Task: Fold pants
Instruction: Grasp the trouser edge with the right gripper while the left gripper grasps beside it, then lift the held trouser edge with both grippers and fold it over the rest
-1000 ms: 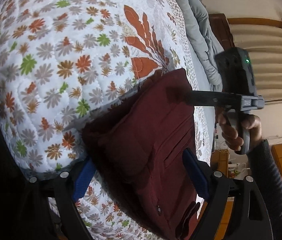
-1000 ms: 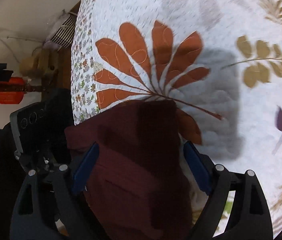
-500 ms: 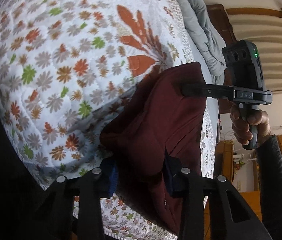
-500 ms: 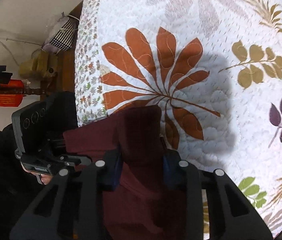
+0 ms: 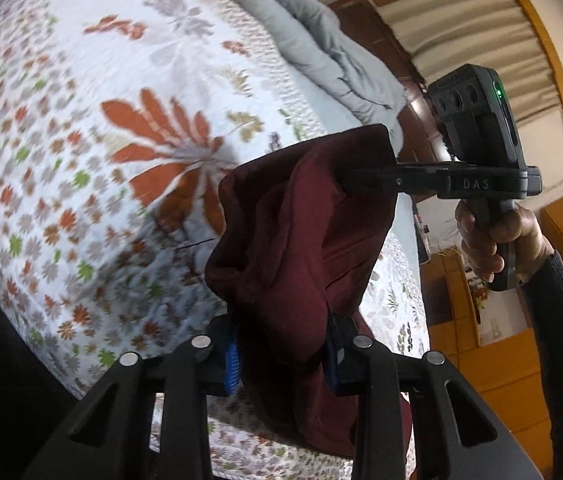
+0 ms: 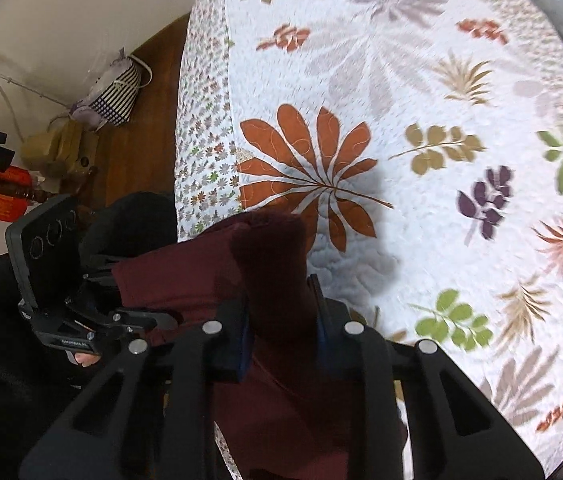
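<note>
Both tongs, left gripper (image 5: pixel 283 354) and right gripper (image 6: pixel 281 330), closing on pants (image 5: pixel 301 240) we hold stretched between them above quilt (image 5: pixel 81 120).

Both hand-held grippers, left (image 5: pixel 281 354) and right (image 6: pixel 281 330), have gone from wide open to closing on the pants (image 5: pixel 301 240), lifting them off the bed (image 5: pixel 81 120).

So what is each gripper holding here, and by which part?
Both are closing on the dark maroon fabric pants: the left gripper and the right gripper each pinch a bunched fold at one end; which end cannot be told.
</note>
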Available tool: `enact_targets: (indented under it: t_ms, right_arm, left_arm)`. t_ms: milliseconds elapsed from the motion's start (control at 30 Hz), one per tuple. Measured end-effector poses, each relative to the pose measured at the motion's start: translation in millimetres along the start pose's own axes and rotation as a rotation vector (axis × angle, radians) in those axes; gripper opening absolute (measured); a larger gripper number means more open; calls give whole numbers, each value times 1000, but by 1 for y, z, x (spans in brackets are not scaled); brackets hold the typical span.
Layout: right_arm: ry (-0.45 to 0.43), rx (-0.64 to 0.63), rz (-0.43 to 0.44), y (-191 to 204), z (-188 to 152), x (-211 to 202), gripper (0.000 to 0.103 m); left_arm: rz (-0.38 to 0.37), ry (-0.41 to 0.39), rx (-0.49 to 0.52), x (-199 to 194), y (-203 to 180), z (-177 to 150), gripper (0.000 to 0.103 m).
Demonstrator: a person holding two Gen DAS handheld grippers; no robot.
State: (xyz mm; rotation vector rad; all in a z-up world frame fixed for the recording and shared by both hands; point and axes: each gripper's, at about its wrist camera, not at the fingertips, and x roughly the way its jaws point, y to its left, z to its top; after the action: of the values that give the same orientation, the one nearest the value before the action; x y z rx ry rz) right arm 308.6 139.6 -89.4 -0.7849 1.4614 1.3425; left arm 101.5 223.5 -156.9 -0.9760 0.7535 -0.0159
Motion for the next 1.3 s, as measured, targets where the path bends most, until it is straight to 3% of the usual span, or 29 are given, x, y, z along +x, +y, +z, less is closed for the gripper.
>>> enact_targets:
  t_ms: [667,1300]
  right_arm:
    - [-226,97,-180,30,-114,-119,22]
    - [-397,245,-310,43,-259,-187,20]
  left_arm:
    - [-74,-18,325,-22,-124,-16,31]
    - [-167,41,651,-16,-243,-76,31]
